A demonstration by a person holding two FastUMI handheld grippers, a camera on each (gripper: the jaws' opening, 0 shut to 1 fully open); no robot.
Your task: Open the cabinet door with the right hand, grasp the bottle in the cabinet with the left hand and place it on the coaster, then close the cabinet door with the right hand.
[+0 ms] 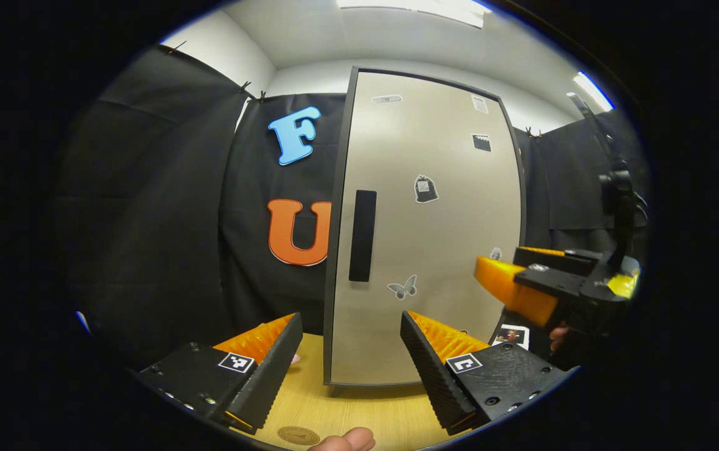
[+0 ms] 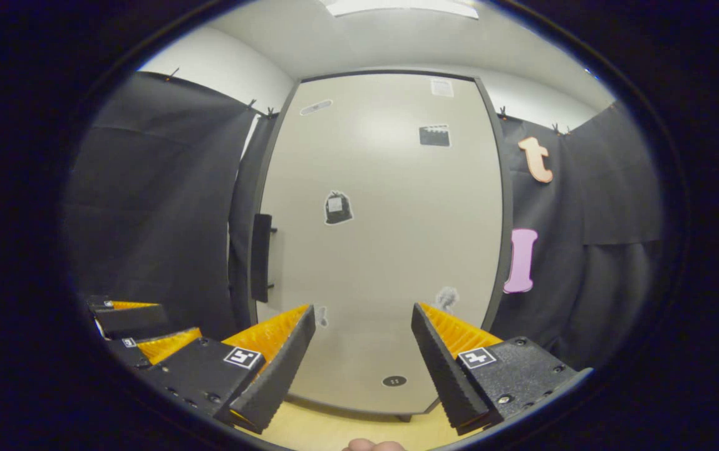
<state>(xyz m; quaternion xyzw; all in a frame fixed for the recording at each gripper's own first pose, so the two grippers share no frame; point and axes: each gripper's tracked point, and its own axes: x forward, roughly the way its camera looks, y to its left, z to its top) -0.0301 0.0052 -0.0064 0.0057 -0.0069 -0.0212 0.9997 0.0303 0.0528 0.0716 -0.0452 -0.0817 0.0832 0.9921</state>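
The cabinet [image 1: 434, 238] stands on the wooden table with its beige door shut, so its inside is hidden. A black vertical handle [image 1: 362, 235] sits near the door's left edge. My left gripper [image 1: 352, 363] is open and empty, a short way in front of the door's lower left part. A round brown coaster [image 1: 297, 435] lies on the table just below it. My right gripper [image 1: 497, 262] hovers at the right of the door, about mid-height. In the right gripper view the door [image 2: 384, 250] faces me, the handle [image 2: 261, 257] is at its left edge, and my right gripper [image 2: 362, 357] is open and empty.
A small photo card [image 1: 513, 335] lies by the cabinet's lower right corner. Black cloth walls stand on both sides and behind the cabinet. The left gripper [image 2: 175, 326] shows low on the left in the right gripper view. A fingertip [image 1: 347, 440] pokes in at the bottom edge.
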